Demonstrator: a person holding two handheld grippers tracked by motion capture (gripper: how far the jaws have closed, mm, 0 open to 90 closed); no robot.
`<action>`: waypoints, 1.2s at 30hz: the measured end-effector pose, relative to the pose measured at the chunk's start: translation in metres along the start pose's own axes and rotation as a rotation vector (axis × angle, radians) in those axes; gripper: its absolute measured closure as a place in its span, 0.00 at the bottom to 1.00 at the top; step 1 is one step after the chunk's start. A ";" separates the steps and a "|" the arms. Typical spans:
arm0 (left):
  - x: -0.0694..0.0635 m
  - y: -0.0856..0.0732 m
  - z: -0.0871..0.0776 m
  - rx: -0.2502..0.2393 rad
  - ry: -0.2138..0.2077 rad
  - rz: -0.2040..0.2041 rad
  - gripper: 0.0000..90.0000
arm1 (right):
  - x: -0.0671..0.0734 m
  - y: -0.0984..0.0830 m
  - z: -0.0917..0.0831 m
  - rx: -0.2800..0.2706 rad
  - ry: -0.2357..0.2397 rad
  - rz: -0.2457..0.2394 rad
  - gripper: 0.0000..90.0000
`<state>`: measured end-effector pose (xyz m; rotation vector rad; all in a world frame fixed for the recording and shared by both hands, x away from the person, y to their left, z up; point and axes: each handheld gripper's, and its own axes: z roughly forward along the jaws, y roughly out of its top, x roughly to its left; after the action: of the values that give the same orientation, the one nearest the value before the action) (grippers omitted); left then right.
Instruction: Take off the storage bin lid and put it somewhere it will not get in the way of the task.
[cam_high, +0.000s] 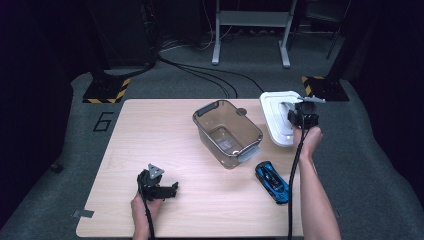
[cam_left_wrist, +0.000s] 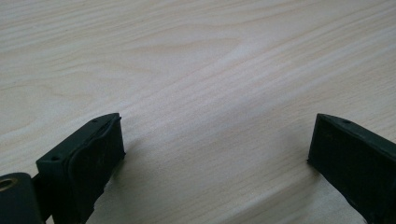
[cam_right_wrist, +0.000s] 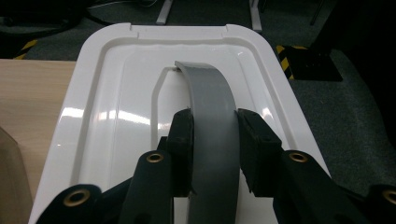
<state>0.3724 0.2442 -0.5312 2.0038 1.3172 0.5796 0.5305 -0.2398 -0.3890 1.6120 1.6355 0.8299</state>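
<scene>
A white box lid (cam_high: 274, 117) lies at the table's far right corner. In the right gripper view the lid (cam_right_wrist: 116, 107) has a grey arched handle (cam_right_wrist: 210, 107) raised from its top. My right gripper (cam_right_wrist: 214, 149) is shut on that grey handle, one pad on each side; in the high view the right gripper (cam_high: 302, 116) sits over the lid. A clear grey-tinted storage box (cam_high: 227, 132) stands empty at the table's middle. My left gripper (cam_high: 172, 189) rests low near the front left, open, with bare wood between its fingers (cam_left_wrist: 88, 154).
A blue toy car (cam_high: 272, 182) lies near the front right, beside my right forearm. The wooden table (cam_high: 150, 130) ends just past the lid, over grey carpet. Black cables, striped floor plates and a metal stand sit beyond the far edge.
</scene>
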 end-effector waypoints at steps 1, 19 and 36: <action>0.000 0.000 0.000 0.002 -0.001 0.005 0.04 | 0.000 -0.005 0.004 0.006 -0.003 0.005 0.75; 0.000 0.000 0.000 0.002 -0.001 0.006 0.04 | 0.001 -0.039 0.036 0.058 -0.034 0.052 0.74; 0.000 0.000 0.000 0.001 -0.002 0.005 0.04 | 0.006 -0.063 0.062 0.122 -0.036 0.031 0.74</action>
<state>0.3724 0.2444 -0.5311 2.0092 1.3116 0.5790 0.5467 -0.2365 -0.4766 1.7301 1.6674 0.7248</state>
